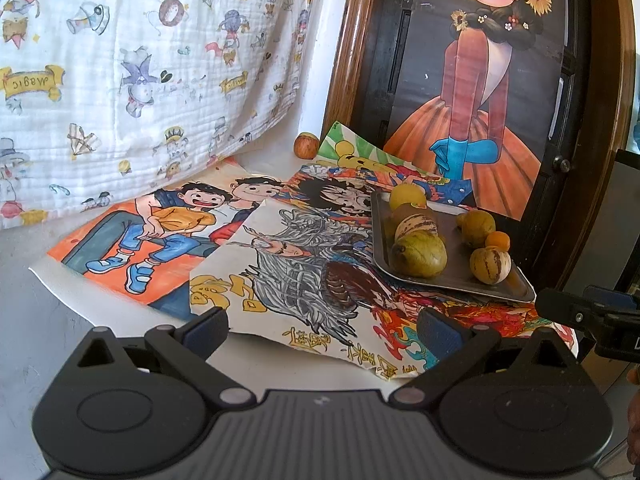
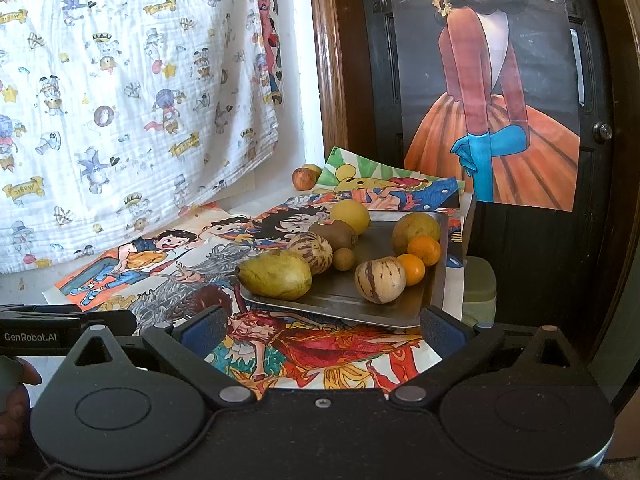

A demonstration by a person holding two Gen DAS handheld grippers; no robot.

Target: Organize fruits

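Right gripper point(image 2: 322, 330) and left gripper point(image 1: 322, 330), nearest the lens, both spread wide and holding nothing, level above cartoon drawings point(image 2: 304, 348) covering a white desk point(image 1: 48, 312). Behind: a printed cloth point(image 2: 120, 100), a dark door point(image 2: 552, 260) bearing a poster point(image 2: 500, 120). A metal tray point(image 2: 384, 312) at the desk's right edge carries a mango point(image 2: 276, 278), striped melons point(image 2: 380, 280), a kiwi, oranges; an apple point(image 2: 303, 179) sits apart at the rear. A hand point(image 2: 16, 400) is cut off at the left of the right wrist view.
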